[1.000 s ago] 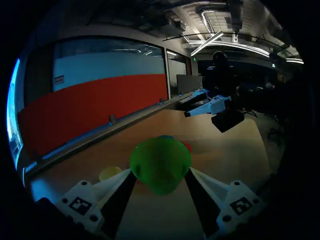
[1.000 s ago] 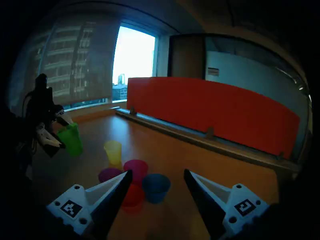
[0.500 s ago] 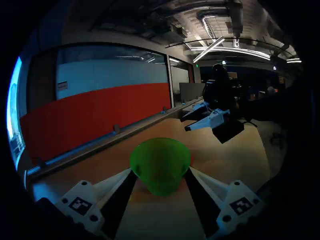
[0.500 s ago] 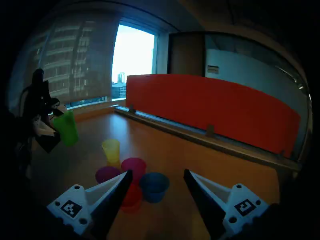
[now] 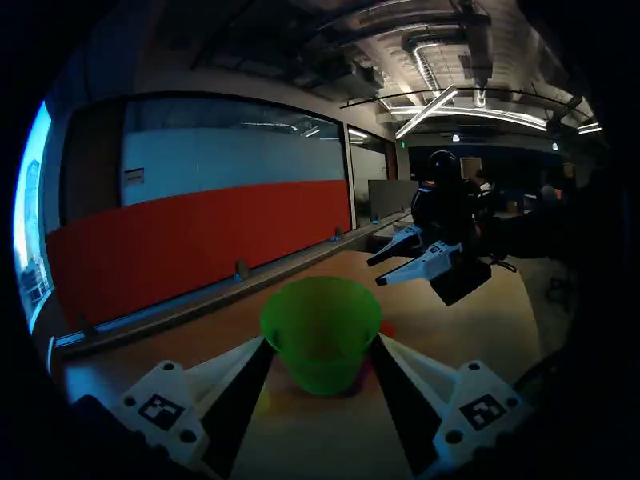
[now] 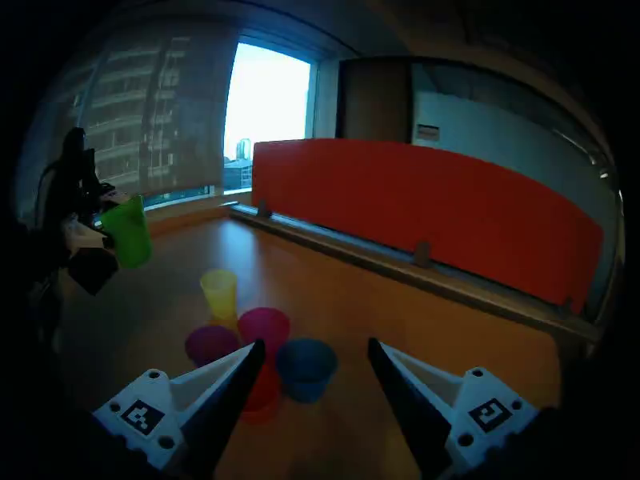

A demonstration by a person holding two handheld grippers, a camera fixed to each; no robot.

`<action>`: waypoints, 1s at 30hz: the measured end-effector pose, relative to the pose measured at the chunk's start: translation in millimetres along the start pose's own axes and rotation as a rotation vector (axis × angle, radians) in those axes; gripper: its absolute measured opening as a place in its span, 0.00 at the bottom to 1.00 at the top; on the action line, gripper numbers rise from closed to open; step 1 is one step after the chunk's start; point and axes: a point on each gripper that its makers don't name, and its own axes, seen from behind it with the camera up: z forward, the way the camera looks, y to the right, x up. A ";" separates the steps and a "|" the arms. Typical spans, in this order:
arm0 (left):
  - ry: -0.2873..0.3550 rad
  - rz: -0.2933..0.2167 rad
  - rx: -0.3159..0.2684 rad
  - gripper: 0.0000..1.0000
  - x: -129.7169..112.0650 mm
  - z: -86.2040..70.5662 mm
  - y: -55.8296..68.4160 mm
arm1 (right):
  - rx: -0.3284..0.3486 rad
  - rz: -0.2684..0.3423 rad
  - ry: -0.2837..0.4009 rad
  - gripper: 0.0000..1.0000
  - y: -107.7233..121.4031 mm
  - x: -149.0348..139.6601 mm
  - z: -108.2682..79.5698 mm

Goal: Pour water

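Green cup (image 5: 322, 320) pinched between both fingers of left gripper (image 5: 320, 346), raised well above table (image 6: 384, 312), upright, likely so water stays in until tipping. Right gripper (image 6: 314, 346) spread wide, empty, poised near blue cup (image 6: 306, 370), perhaps pour target.

Right claw (image 6: 314, 344) open, empty, low over desk (image 6: 384, 320). Just past its tips a tight cluster stands on the desk: blue cup (image 6: 306, 378), red cup (image 6: 262, 392) partly behind left finger, pink cup (image 6: 265, 326), purple cup (image 6: 210, 344), yellow cup (image 6: 219, 292). Far left, left claw (image 6: 104, 230) grips green cup (image 6: 126, 232), raised off desk. Red panel (image 6: 432, 208) along far edge.
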 end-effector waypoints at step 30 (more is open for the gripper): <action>0.026 -0.008 0.012 0.83 6.3 0.1 -2.6 | 0.041 -0.018 -0.089 0.99 3.0 -28.7 25.5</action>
